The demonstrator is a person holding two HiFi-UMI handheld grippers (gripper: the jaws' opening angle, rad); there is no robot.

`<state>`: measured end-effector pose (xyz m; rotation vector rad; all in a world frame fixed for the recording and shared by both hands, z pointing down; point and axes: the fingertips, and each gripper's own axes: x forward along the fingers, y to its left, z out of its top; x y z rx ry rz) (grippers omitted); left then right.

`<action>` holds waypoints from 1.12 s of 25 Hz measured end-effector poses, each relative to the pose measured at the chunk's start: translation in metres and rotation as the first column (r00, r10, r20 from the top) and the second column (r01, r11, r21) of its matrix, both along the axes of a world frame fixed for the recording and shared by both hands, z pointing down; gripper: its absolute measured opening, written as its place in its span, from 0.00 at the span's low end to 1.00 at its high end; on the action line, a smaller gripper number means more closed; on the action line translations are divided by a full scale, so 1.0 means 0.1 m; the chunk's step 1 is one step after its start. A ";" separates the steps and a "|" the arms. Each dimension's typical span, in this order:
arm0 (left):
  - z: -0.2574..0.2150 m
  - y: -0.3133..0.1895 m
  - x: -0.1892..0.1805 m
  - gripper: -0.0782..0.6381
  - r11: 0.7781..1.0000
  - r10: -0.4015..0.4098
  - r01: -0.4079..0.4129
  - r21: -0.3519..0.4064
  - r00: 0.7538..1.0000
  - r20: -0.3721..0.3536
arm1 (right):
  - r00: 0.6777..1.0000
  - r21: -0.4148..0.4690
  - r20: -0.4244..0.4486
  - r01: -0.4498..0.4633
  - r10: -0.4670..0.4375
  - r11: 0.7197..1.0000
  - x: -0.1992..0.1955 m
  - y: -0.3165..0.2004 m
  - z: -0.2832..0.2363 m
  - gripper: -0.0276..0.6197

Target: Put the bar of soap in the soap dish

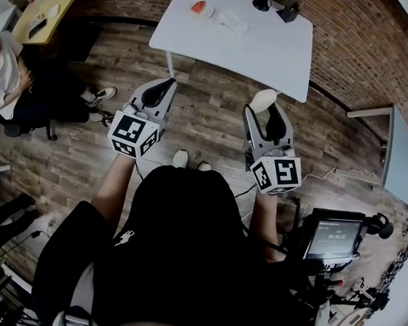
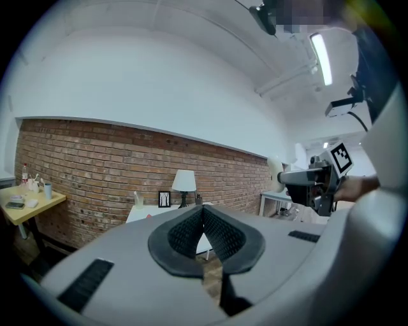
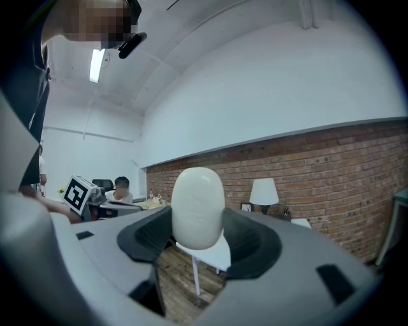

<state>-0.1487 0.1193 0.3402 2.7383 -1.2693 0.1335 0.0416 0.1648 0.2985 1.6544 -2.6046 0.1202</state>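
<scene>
A white oval bar of soap [image 3: 198, 207] stands upright between the jaws of my right gripper [image 3: 199, 224], which is shut on it. From the head view the soap [image 1: 263, 99] pokes out of the right gripper [image 1: 265, 109], held over the wooden floor short of the white table [image 1: 266, 52]. On that table lie a small white dish with something red in it [image 1: 202, 9] and a pale white item [image 1: 232, 21]; I cannot tell which is the soap dish. My left gripper [image 1: 163, 89] is shut and empty, its ribbed pads [image 2: 217, 232] touching.
A person sits at the left [image 1: 8, 78] beside a yellow desk [image 1: 51, 8]. A monitor on a stand [image 1: 333, 239] is at my right, with a grey table [image 1: 400, 157] beyond it. A lamp [image 2: 184, 181] stands on the white table against the brick wall.
</scene>
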 end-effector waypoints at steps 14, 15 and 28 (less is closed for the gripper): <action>-0.01 -0.04 0.08 0.12 0.998 0.063 -0.063 0.004 0.998 -0.005 | 0.998 -0.003 -0.007 -0.060 0.060 0.998 0.09 0.03 -0.02 0.43; 0.00 -0.03 0.09 0.12 0.998 0.068 -0.068 0.003 0.998 -0.006 | 0.998 -0.006 -0.008 -0.064 0.064 0.998 0.10 0.04 -0.01 0.43; 0.09 0.08 0.05 0.12 0.994 0.104 -0.104 -0.014 0.995 -0.009 | 0.996 -0.025 -0.010 -0.093 0.093 0.995 0.07 0.18 0.06 0.43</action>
